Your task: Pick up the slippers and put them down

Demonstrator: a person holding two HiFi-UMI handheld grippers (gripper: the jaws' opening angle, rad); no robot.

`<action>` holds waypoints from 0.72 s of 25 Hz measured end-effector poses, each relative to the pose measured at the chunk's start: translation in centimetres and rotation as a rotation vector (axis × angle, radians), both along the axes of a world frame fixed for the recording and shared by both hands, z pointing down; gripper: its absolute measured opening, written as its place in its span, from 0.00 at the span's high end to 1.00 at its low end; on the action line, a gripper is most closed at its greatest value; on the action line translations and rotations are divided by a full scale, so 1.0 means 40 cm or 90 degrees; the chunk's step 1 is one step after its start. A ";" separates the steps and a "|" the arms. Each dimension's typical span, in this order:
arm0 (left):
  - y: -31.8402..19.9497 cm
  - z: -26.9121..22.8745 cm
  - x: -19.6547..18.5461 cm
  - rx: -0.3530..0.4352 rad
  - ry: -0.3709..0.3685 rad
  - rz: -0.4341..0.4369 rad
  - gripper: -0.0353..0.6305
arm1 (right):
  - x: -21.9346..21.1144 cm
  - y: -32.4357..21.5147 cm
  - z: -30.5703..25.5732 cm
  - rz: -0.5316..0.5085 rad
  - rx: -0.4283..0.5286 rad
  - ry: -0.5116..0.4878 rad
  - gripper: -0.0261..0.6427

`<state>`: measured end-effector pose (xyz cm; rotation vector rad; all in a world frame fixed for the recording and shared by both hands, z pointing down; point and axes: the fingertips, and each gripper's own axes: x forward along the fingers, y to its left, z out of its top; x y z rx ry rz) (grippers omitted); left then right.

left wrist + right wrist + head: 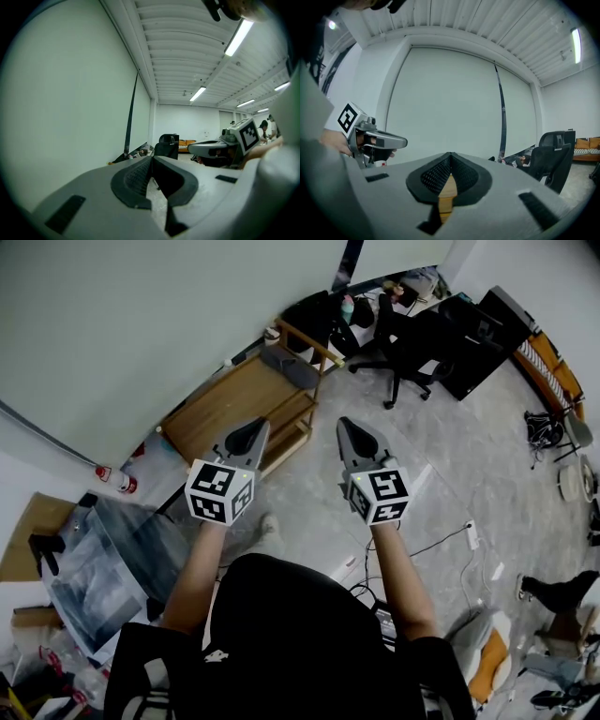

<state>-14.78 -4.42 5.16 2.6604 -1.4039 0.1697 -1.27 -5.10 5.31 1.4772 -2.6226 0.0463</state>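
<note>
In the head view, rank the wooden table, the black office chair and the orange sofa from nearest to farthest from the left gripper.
1. The wooden table, just beyond the tip of the left gripper, by the wall.
2. The black office chair, further off, up and to the right.
3. The orange sofa, at the room's far right edge.

Finishes: matt plastic, ribbed black pads, bare wood, mottled floor.
Smooth matt grey plastic on shells of left gripper (260,427) and right gripper (344,424); black, finely ribbed, matt pads (433,176). Light wood, smooth, on table (234,399). Grey, mottled, faintly glossy floor (450,456). Plain matt white wall (141,324).
</note>
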 end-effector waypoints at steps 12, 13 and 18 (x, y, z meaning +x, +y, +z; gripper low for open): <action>-0.245 -0.010 -0.122 0.001 0.024 0.013 0.93 | -0.116 -0.236 -0.005 0.017 -0.013 0.023 0.98; -0.261 -0.008 -0.135 0.000 0.025 0.014 0.93 | -0.129 -0.253 -0.005 0.018 -0.009 0.023 0.98; -0.327 0.010 -0.184 -0.005 0.032 0.022 0.93 | -0.186 -0.310 0.011 0.016 -0.017 0.038 0.98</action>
